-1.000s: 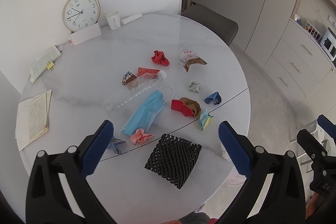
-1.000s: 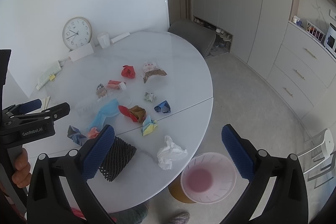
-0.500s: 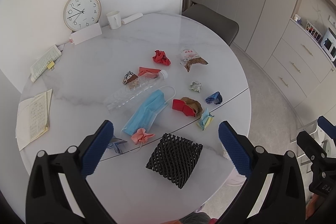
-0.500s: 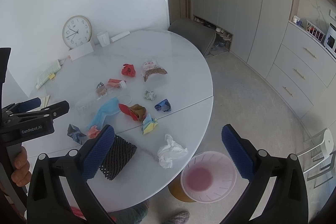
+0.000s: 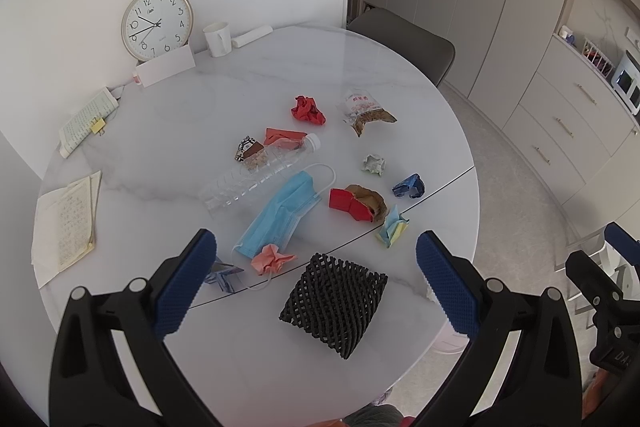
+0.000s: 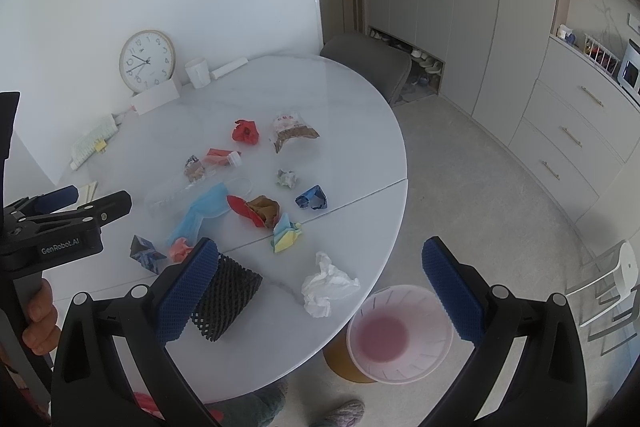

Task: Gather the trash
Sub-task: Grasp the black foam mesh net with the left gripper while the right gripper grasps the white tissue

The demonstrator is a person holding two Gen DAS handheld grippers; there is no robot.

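White marble counter (image 5: 224, 99) carried the trash scattered mid-surface, with the pink-lined bin (image 6: 400, 335) on the floor just off its near edge, likely parked there for short drops. You held the left hand-held gripper (image 5: 316, 287) and right hand-held gripper (image 6: 320, 287) above the near edge, both spread wide and empty, nothing collected yet. Clear bottle (image 5: 260, 173) lay flat, long axis diagonal, cap pointing far-right; black foam net (image 5: 334, 307) sat nearest you.

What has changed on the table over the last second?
Hardly anything. Both grippers, left and right, hang open above the table with only a slight drift; nothing was gripped or let go. The mesh sleeve, mask, tissue and bin lie unmoved.
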